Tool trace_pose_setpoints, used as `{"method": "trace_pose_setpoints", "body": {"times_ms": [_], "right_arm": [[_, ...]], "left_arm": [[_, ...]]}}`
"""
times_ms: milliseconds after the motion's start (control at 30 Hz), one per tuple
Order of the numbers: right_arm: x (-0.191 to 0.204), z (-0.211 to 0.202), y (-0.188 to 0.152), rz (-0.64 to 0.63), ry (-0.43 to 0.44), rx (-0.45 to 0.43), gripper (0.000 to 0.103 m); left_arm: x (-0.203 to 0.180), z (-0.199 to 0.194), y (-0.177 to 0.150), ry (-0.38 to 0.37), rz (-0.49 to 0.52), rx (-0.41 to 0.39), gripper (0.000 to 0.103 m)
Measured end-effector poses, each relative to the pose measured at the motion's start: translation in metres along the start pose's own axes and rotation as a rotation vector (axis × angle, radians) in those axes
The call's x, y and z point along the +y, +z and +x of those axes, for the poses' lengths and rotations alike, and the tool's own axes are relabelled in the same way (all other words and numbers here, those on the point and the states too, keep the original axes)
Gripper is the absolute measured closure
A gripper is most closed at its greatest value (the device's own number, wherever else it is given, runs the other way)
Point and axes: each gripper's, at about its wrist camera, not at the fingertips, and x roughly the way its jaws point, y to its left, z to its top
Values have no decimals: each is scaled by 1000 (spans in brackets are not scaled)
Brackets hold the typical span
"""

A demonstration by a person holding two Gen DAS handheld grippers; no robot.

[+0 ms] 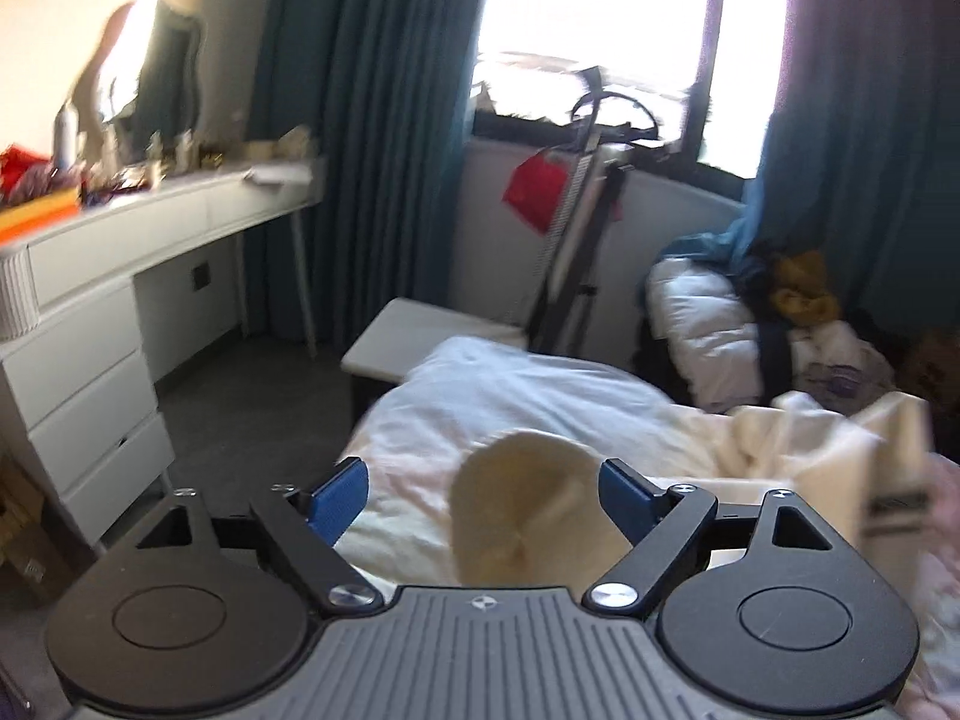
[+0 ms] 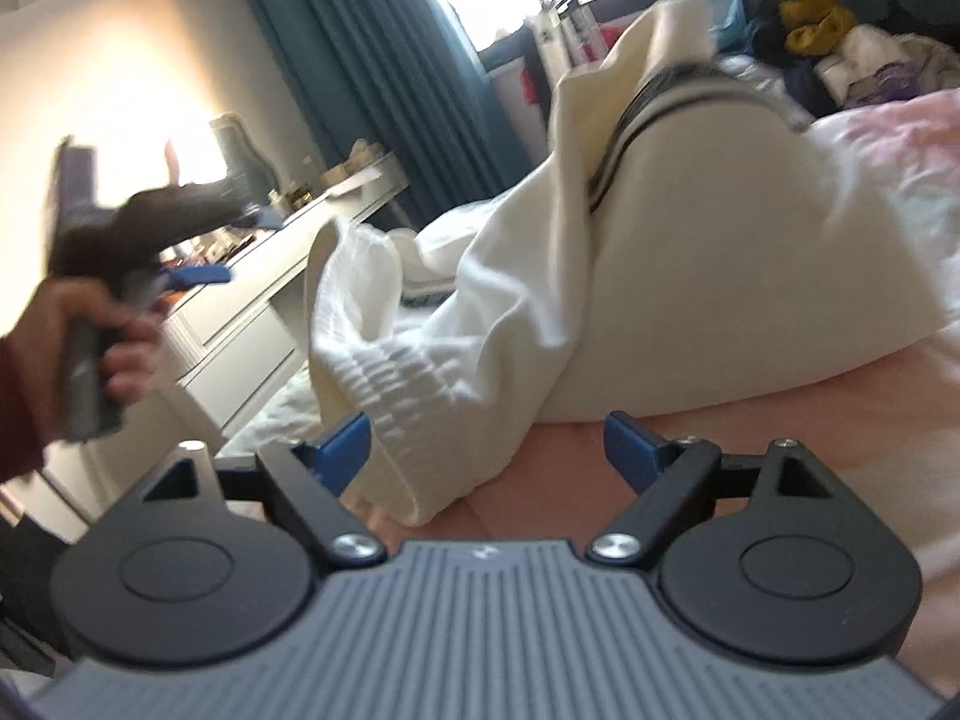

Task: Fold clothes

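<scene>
The right claw (image 2: 486, 450) stands wide apart above the pink bed (image 2: 780, 420), its pads pressing on nothing; the ribbed cuff of the cream garment (image 2: 480, 300) lies loose between them, next to the left pad. The garment is heaped toward the bed's middle, with dark stripes along 1 hem. The left claw (image 1: 483, 489) is also spread wide, a cream fold between its pads, probably untouched, though blur hides the contact. A hand (image 2: 108, 336) holds that claw beside the bed's left edge.
</scene>
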Motion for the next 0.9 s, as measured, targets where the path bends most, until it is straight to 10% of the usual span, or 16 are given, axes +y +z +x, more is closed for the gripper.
{"method": "trace_pose_setpoints", "body": {"times_ms": [467,900], "right_arm": [[-101,-161,42,102,-313,-186,16],[-165,-124,33,231,-314,-99,16]], "left_arm": [[-209,-4,-62,-367,188,-15,10],[-345,117,-98,-71,449,91,7]]}}
